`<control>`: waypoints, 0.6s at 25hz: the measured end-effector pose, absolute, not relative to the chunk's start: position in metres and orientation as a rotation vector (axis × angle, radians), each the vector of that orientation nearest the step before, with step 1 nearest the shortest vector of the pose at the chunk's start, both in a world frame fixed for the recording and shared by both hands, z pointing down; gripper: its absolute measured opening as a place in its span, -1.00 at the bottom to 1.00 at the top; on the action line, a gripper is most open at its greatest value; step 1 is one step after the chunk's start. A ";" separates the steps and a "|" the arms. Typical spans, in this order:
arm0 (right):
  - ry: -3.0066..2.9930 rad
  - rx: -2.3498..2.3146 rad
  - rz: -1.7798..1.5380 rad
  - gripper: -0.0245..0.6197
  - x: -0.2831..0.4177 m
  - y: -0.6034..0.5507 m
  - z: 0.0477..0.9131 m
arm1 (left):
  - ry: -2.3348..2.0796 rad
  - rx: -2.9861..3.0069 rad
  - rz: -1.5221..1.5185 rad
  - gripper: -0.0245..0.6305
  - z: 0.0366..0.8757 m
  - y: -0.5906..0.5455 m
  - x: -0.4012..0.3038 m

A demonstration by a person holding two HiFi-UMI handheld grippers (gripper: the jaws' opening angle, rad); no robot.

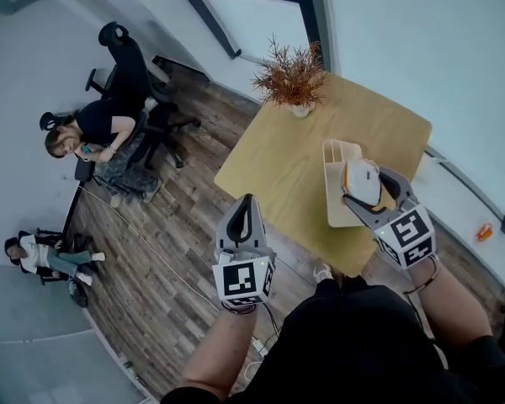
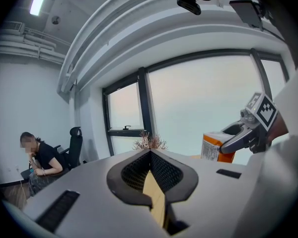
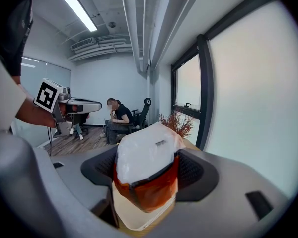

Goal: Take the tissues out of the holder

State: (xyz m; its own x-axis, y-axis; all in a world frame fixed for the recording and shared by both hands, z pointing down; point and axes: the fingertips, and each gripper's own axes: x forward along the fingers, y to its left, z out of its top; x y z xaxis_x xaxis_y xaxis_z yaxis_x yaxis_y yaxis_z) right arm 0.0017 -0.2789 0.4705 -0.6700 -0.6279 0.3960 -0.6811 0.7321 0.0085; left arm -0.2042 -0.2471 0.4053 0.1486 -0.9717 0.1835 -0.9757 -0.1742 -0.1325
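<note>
A white and orange tissue pack is clamped between the jaws of my right gripper, lifted just above the cream holder on the wooden table. In the right gripper view the pack fills the gap between the jaws of the right gripper, and the holder shows pale beneath it. My left gripper hangs to the left of the table's near edge, over the floor, shut with nothing in it. The left gripper view shows its tips meeting, with the pack off to the right.
A potted dry plant stands at the table's far edge. Left of the table is wood floor with an office chair, a seated person and another person. A window wall runs behind the table. A small orange thing lies at the right.
</note>
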 end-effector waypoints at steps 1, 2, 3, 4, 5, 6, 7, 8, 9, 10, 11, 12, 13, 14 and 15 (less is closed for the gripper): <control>-2.565 1.008 0.193 0.12 0.002 -0.279 0.467 | -2.013 2.372 0.344 -0.91 0.401 -0.248 -0.203; -2.569 1.006 0.189 0.12 0.003 -0.279 0.464 | -2.018 2.375 0.333 -0.91 0.397 -0.249 -0.202; -2.574 1.006 0.187 0.12 0.004 -0.279 0.461 | -2.024 2.378 0.324 -0.91 0.394 -0.250 -0.201; -2.579 1.008 0.188 0.12 0.005 -0.280 0.457 | -2.031 2.381 0.315 -0.91 0.390 -0.251 -0.201; -2.584 1.012 0.190 0.12 0.005 -0.280 0.452 | -2.037 2.386 0.307 -0.91 0.386 -0.251 -0.201; -2.591 1.016 0.188 0.12 0.005 -0.280 0.446 | -2.042 2.391 0.302 -0.91 0.381 -0.251 -0.201; -2.597 1.020 0.181 0.12 0.004 -0.279 0.440 | -2.047 2.396 0.297 -0.91 0.377 -0.250 -0.201; -2.604 1.022 0.172 0.12 0.003 -0.279 0.433 | -2.052 2.400 0.293 -0.91 0.373 -0.249 -0.202; -2.611 1.023 0.164 0.12 0.002 -0.278 0.427 | -2.056 2.402 0.288 -0.91 0.370 -0.248 -0.202; -2.619 1.024 0.158 0.12 0.002 -0.278 0.421 | -2.060 2.404 0.282 -0.91 0.367 -0.248 -0.203; -2.628 1.026 0.154 0.12 0.001 -0.278 0.416 | -2.063 2.407 0.275 -0.91 0.363 -0.248 -0.203; -2.637 1.029 0.151 0.12 0.001 -0.279 0.410 | -2.066 2.413 0.268 -0.91 0.359 -0.248 -0.203; -2.647 1.033 0.147 0.12 0.001 -0.280 0.405 | -2.068 2.423 0.262 -0.91 0.354 -0.249 -0.203; -2.655 1.037 0.144 0.12 0.001 -0.282 0.400 | -2.071 2.436 0.256 -0.91 0.349 -0.251 -0.202; -2.661 1.041 0.140 0.12 0.002 -0.283 0.396 | -2.073 2.449 0.252 -0.91 0.344 -0.252 -0.201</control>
State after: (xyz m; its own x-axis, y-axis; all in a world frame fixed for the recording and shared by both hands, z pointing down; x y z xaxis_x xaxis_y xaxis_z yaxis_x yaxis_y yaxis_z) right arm 0.0020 -0.2831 0.3956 -0.7010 -0.6504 0.2926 -0.6774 0.7355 0.0119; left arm -0.2007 -0.2521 0.3437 0.1596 -0.9847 0.0695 -0.9727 -0.1689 -0.1594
